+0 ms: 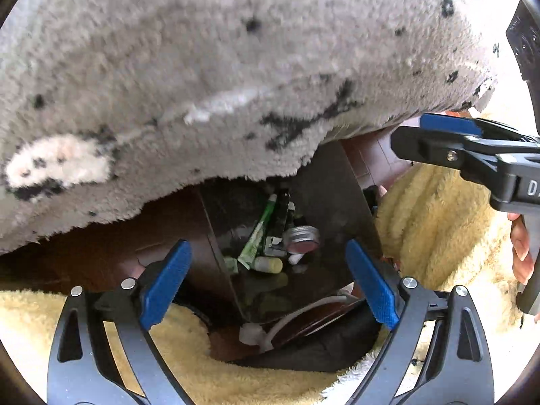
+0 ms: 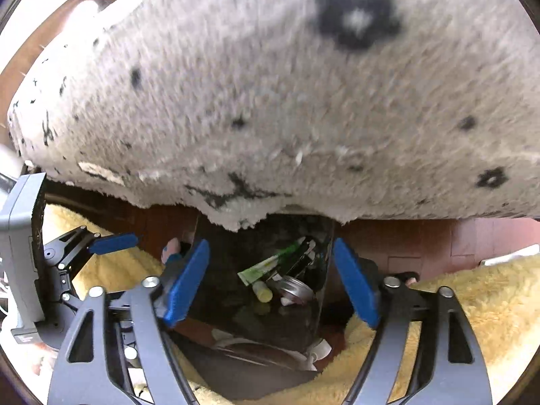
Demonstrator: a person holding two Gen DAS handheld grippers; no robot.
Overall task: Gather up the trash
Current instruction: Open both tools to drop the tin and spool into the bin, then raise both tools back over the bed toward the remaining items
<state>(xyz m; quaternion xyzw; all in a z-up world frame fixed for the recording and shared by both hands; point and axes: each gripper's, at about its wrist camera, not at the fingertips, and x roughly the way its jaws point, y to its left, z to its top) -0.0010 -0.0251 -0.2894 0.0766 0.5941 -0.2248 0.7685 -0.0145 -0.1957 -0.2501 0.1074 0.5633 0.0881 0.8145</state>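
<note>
A dark square bin [image 1: 324, 182] stands on the floor below both grippers; it also shows in the right wrist view [image 2: 209, 290]. Inside lie a green tube [image 1: 258, 236] [image 2: 270, 265], a round metal tin [image 1: 302, 238] [image 2: 297, 288], a small pale yellow bottle [image 1: 268, 265] [image 2: 262, 291] and dark wrappers. My left gripper [image 1: 270, 283] is open and empty above the bin. My right gripper [image 2: 271, 283] is open and empty above the bin too; it shows from the side in the left wrist view [image 1: 438, 135].
A grey shaggy rug with black marks [image 1: 202, 67] [image 2: 303, 101] fills the upper half of both views and overhangs the bin. A yellow fluffy mat [image 1: 435, 222] [image 2: 472, 300] lies around the bin. A white cable and plug [image 1: 270, 330] lie by the bin's near side on brown tile floor.
</note>
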